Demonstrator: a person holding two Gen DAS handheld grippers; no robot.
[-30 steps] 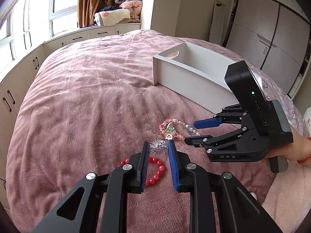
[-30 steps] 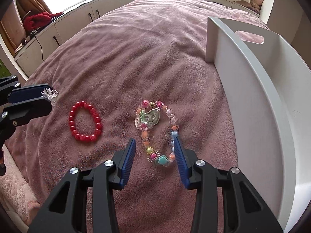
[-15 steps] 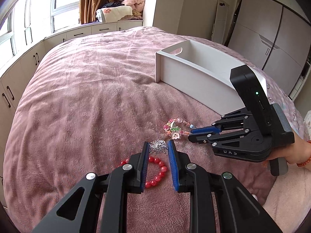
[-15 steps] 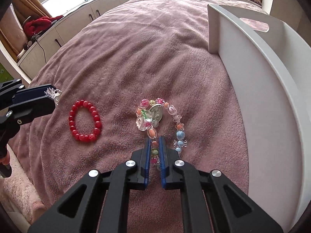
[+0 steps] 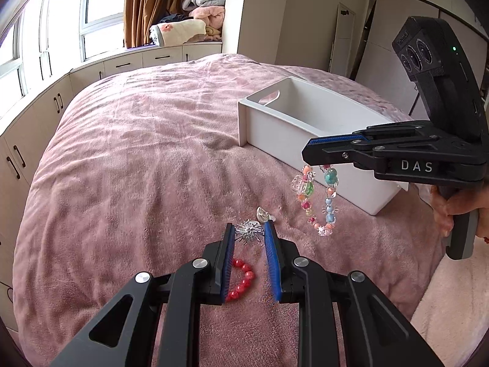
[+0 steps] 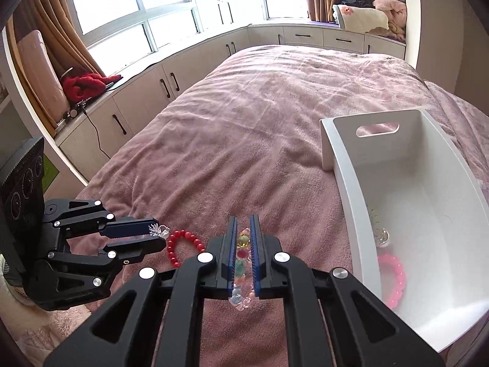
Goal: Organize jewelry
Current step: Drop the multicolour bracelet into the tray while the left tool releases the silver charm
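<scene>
My right gripper [image 6: 243, 219] is shut on a multicoloured bead bracelet [image 5: 318, 197] and holds it in the air above the bed; the bracelet [image 6: 242, 263] hangs between the pads. My left gripper [image 5: 249, 229] is shut on a silver spiky brooch [image 5: 249, 230] and holds it over a red bead bracelet [image 5: 241, 278] that lies on the pink blanket. The brooch [image 6: 157, 230] and the red bracelet [image 6: 183, 246] also show in the right wrist view. A white bin [image 6: 342, 183] stands to the right, holding a pink bracelet [image 6: 392, 278] and a silver piece [image 6: 380, 235].
A small silver charm [image 5: 263, 214] lies on the blanket just beyond the brooch. The pink bed [image 5: 137, 153] stretches far left and back. White cabinets [image 6: 189, 70] and windows line the far side. A fluffy pale rug [image 5: 452, 305] lies at the right.
My right gripper has lifted the multicoloured bracelet off the blanket, up and towards the white bin. My left gripper still holds the brooch over the red bracelet.
</scene>
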